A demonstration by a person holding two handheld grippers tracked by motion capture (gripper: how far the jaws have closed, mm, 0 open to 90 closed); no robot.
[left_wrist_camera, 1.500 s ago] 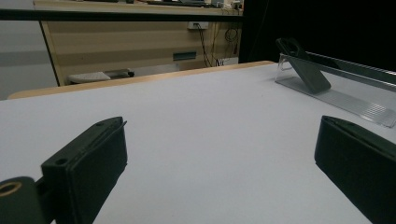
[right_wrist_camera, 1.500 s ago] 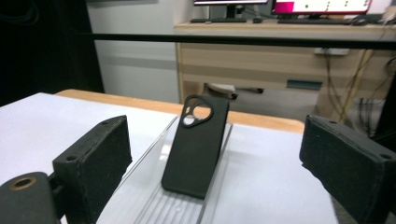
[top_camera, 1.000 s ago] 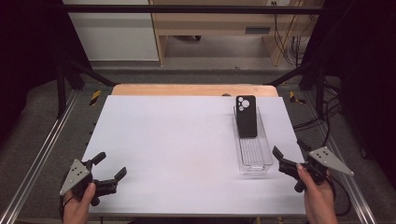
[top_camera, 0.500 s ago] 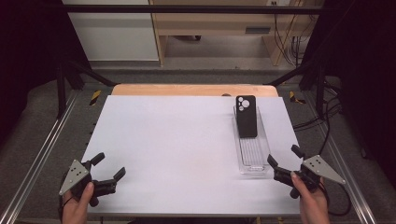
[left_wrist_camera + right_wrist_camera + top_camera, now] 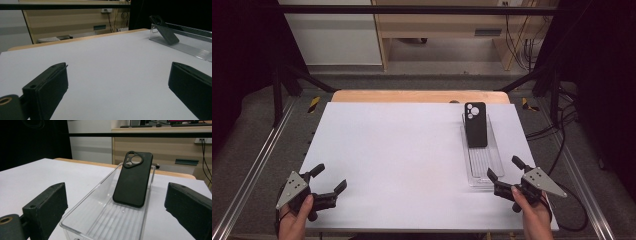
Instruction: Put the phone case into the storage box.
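Observation:
A black phone case point(image 5: 475, 124) point(image 5: 133, 178) with a round camera cut-out leans tilted against the far end of a long clear plastic tray point(image 5: 482, 165) point(image 5: 100, 220) on the right half of the white table. My right gripper point(image 5: 507, 169) point(image 5: 117, 217) stands open just in front of the tray's near end, its jaws wide apart, pointed along the tray toward the case. At the near left corner of the table my left gripper point(image 5: 331, 177) point(image 5: 117, 92) is held open with nothing between its jaws; from there the case point(image 5: 165, 32) and tray point(image 5: 185, 47) show far off at the right.
The white table top point(image 5: 402, 150) has a wooden strip point(image 5: 412, 96) along its far edge. Metal frame rails point(image 5: 252, 170) run down both sides. Cables point(image 5: 557, 130) lie on the floor to the right. Shelving point(image 5: 452, 25) stands beyond the table.
My right gripper has shifted left and a little nearer, coming to the front of the tray's near end. The left gripper has barely moved.

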